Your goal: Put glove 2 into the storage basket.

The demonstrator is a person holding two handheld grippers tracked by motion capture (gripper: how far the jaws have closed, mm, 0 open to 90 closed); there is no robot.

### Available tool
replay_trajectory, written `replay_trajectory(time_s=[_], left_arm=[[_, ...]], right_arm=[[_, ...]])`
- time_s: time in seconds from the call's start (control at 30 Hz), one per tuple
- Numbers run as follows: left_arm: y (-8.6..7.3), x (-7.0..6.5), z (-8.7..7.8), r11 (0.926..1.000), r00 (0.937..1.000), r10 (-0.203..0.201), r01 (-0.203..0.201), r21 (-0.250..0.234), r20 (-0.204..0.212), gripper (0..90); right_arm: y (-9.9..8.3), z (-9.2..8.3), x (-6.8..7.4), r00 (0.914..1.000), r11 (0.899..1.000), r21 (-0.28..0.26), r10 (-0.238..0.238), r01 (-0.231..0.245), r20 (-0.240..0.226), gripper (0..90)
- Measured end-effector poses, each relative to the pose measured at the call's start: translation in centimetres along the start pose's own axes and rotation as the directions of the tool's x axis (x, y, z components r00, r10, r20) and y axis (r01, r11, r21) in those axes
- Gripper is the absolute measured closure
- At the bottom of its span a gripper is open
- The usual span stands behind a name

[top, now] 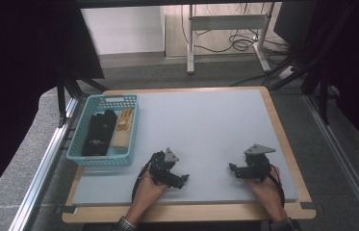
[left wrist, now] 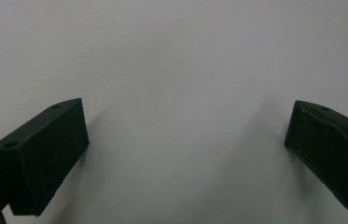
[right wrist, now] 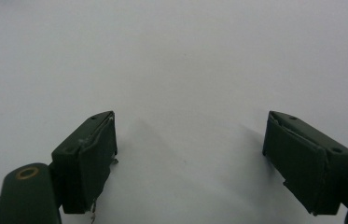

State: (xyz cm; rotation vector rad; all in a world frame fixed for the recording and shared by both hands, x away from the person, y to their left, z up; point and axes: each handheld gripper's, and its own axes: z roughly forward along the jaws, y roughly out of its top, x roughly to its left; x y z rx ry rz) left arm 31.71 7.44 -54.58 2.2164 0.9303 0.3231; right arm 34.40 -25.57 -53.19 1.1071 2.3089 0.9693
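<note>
On the grey mat (top: 201, 130) my left gripper (top: 179, 180) and right gripper (top: 233, 168) rest wide apart, holding nothing; they point inward (the blue basket (top: 86, 126) lies lengthwise away from me).

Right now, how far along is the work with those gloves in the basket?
Nothing looks done yet: the black gloves and the yellow glove lie in the teal basket. Nothing is in hand: the left gripper and right gripper rest open on the bare mat. Any handling of the gloves remains.
</note>
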Motion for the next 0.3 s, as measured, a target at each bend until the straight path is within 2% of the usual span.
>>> replay_trajectory(time_s=[0.3], left_arm=[[0.0,-0.01,0.0,1.0,1.0,-0.002,0.002,0.002,0.0,0.0]], right_arm=[[-0.03,0.0,0.0,1.0,1.0,0.001,0.001,-0.001,0.0,17.0]])
